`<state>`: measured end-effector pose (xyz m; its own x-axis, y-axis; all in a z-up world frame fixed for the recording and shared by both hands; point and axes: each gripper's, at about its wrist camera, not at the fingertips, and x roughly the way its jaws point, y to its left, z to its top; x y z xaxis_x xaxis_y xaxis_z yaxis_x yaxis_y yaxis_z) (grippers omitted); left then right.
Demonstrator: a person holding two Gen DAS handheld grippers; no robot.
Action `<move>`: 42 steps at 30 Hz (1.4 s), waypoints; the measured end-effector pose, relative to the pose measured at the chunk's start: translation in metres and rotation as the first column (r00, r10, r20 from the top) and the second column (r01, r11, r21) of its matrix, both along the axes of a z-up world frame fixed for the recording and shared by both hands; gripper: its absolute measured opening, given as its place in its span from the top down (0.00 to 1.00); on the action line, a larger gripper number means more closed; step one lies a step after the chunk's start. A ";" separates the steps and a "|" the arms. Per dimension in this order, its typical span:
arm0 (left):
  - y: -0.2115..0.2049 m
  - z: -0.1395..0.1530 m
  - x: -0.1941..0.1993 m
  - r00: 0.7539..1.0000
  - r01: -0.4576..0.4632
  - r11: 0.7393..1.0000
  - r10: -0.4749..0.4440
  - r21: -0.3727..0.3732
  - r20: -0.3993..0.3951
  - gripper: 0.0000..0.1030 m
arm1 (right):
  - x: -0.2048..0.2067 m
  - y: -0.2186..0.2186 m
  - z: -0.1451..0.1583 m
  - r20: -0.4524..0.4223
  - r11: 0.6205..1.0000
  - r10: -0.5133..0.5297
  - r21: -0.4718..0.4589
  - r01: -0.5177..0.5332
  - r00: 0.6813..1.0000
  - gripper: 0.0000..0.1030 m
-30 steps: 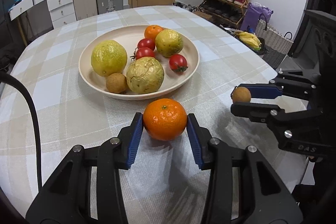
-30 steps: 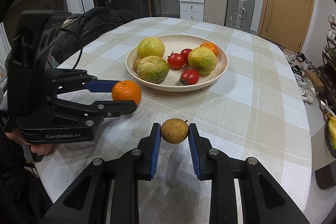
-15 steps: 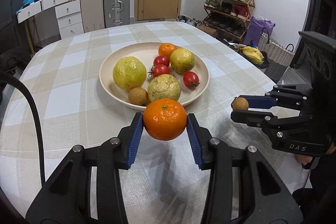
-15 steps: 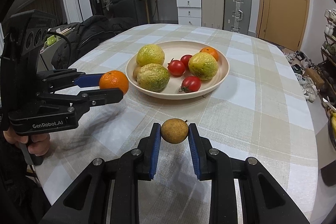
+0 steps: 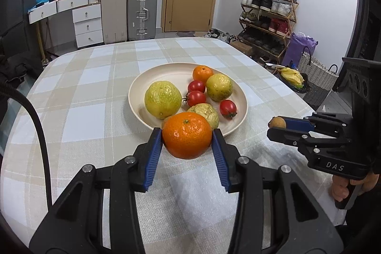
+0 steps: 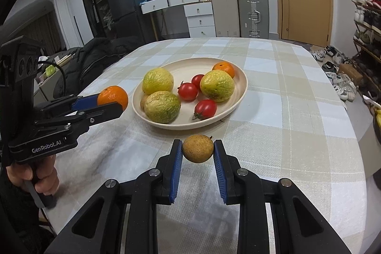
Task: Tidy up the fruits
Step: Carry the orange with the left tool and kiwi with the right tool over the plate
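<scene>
Checked cloth covers the table [image 6: 297, 97] I'm working over, with suitcases, drawers and a door far behind it. Going left to right in the right wrist view: my left gripper [image 6: 112, 101] sits at the left, just beside the near-left rim of the plate [image 6: 240, 89], its jaws pinching an orange [image 6: 113, 95] clear of the cloth. The plate in the middle already carries three yellow-green fruits, three tomatoes, a small brown fruit tucked at its left and a second orange at the far side. Nearest me, my right gripper [image 6: 197, 151] has its jaws pressed onto a small brown fruit [image 6: 197, 148], lifted off the table just short of the plate's near rim.

To do this step well, I judge each fruit should go over the rim high enough to clear it, then come down into a bare patch. The far-left of the dish looks freest for the orange, the near-right gap by the lone tomato [image 6: 205, 108] for the brown one. I'd let go low, since round fruit rolls, and move one hand at a time so the grippers don't meet over the dish.

Against a second ago, the left gripper has carried the orange up and closer to the plate, so it now overlaps the near rim in the left wrist view [image 5: 187, 135]; the right gripper has barely shifted
</scene>
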<state>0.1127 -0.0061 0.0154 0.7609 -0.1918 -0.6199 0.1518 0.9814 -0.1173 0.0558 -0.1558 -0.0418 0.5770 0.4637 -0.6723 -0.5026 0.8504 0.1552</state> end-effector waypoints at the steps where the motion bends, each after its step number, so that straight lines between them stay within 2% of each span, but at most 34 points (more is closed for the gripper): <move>1: 0.000 0.001 0.001 1.000 -0.002 1.000 0.002 0.001 0.005 0.62 | 0.000 0.001 0.000 0.003 1.000 -0.002 0.001 0.002 1.000 0.74; 12: -0.001 -0.002 0.019 1.000 -0.030 0.999 0.030 0.027 0.008 0.62 | 0.014 0.011 0.012 -0.007 0.998 -0.002 0.056 0.002 1.000 0.74; 18: 0.002 -0.007 0.031 0.999 -0.038 0.999 0.038 0.032 -0.007 0.62 | 0.024 0.023 0.015 -0.005 0.999 0.007 0.036 -0.007 1.000 0.74; 30: 0.004 -0.017 0.058 0.998 -0.051 0.998 0.052 0.044 -0.044 0.62 | 0.046 0.028 0.009 -0.039 0.998 -0.008 0.070 0.011 0.999 0.74; 42: -0.004 -0.018 0.073 0.998 -0.053 0.996 0.056 0.071 -0.032 0.62 | 0.067 0.037 0.006 -0.066 0.997 -0.009 0.076 0.014 0.998 0.74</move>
<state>0.1855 -0.0096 -0.0030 0.7471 -0.1058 -0.6562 0.0948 0.9941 -0.0523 0.1232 -0.1187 -0.0359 0.5383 0.5089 -0.6717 -0.4796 0.8404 0.2524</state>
